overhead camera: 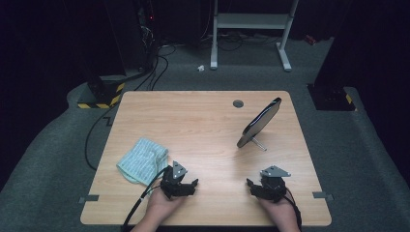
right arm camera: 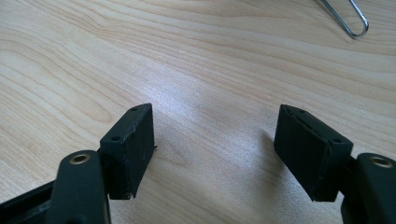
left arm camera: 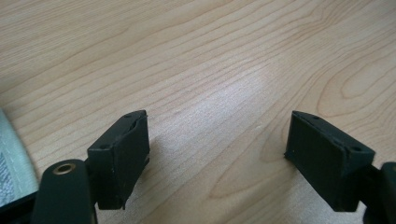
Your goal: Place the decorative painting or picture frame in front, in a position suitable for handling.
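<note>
On the left, the crumpled pale-green striped cloth (overhead camera: 143, 160) is lying on the light wooden table (overhead camera: 203, 125), just beside the left gripper (overhead camera: 186, 186), whose jaws are gaping wide over bare wood. The right gripper (overhead camera: 256, 187) is hovering released too, near the tilted black oval mirror on its wire stand (overhead camera: 259, 122).

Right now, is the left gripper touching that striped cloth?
Cannot tell. In the high view the left gripper sits right at the cloth edge, no clear gap; its jaws are open over bare table.
</note>
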`<control>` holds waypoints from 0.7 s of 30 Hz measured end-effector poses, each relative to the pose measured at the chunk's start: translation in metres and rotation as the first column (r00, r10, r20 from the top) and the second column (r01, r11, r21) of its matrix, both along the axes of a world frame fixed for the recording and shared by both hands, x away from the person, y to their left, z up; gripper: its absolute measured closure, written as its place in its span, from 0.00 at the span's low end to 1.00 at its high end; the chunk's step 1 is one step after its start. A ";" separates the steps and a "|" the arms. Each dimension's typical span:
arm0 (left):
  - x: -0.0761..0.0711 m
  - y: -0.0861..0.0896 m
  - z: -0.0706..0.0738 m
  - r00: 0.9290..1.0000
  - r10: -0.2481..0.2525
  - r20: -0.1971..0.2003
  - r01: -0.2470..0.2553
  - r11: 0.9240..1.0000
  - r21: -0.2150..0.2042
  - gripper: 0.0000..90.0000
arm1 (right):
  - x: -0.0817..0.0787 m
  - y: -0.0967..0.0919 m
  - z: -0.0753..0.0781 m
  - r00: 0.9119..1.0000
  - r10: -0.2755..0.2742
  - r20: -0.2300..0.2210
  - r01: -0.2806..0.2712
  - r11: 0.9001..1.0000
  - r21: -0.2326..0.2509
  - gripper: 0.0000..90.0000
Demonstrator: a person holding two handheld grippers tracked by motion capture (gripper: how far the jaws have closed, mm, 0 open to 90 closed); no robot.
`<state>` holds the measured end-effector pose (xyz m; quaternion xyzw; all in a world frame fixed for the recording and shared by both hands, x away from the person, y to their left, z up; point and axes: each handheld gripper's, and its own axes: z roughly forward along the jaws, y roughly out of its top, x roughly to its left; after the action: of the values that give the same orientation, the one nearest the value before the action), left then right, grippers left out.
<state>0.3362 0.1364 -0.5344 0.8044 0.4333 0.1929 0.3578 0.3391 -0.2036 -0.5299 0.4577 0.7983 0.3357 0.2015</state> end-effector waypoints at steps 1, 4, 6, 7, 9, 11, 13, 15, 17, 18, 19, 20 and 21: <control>0.000 0.000 0.000 1.000 -0.002 0.000 0.002 1.000 0.000 0.24 | 0.000 0.000 0.000 1.000 0.000 0.000 0.000 1.000 0.000 0.32; 0.002 -0.001 0.000 1.000 -0.004 0.002 0.004 1.000 0.001 0.25 | 0.000 0.000 0.000 1.000 -0.002 0.000 0.002 1.000 -0.001 0.32; 0.002 -0.001 0.000 1.000 -0.006 0.003 0.006 1.000 0.000 0.26 | 0.000 0.000 0.000 1.000 -0.003 0.000 0.003 1.000 0.000 0.32; 0.001 -0.001 0.000 1.000 -0.007 0.004 0.007 1.000 0.000 0.26 | 0.000 0.000 0.000 1.000 -0.003 0.000 0.003 1.000 0.000 0.32; 0.001 -0.001 0.000 1.000 -0.009 0.004 0.009 1.000 0.000 0.27 | 0.000 0.000 0.000 1.000 -0.002 0.000 0.002 1.000 0.000 0.32; 0.000 -0.001 0.000 1.000 -0.008 0.004 0.008 1.000 0.000 0.27 | 0.000 0.000 0.000 1.000 -0.002 0.000 0.002 1.000 0.000 0.32; 0.000 -0.001 0.000 1.000 -0.008 0.005 0.008 1.000 0.000 0.27 | 0.000 0.000 0.000 1.000 -0.003 -0.001 0.003 1.000 0.001 0.32; 0.000 -0.001 0.000 1.000 -0.009 0.006 0.009 1.000 -0.001 0.27 | 0.001 0.001 0.000 1.000 -0.004 -0.002 0.004 1.000 0.001 0.32; 0.000 -0.001 0.000 1.000 -0.010 0.005 0.010 1.000 -0.003 0.28 | 0.001 0.000 0.000 1.000 -0.005 -0.001 0.005 1.000 0.004 0.32; 0.000 -0.001 0.000 1.000 -0.011 0.006 0.011 1.000 -0.003 0.28 | 0.002 0.000 0.000 1.000 -0.012 -0.003 0.012 1.000 0.010 0.33; 0.000 -0.001 0.000 1.000 -0.011 0.006 0.011 1.000 -0.003 0.28 | 0.002 0.000 0.000 1.000 -0.012 -0.003 0.012 1.000 0.010 0.33; -0.001 -0.001 0.000 1.000 -0.013 0.008 0.013 1.000 -0.001 0.28 | 0.002 -0.001 0.000 1.000 -0.011 -0.002 0.011 1.000 0.014 0.33; -0.001 0.000 0.000 1.000 -0.014 0.008 0.014 1.000 -0.001 0.28 | 0.002 -0.002 0.000 1.000 -0.012 -0.005 0.012 1.000 0.021 0.33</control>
<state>0.3354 0.1359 -0.5341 0.8065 0.4263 0.1933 0.3613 0.3411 -0.2052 -0.5297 0.4654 0.7924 0.3417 0.1970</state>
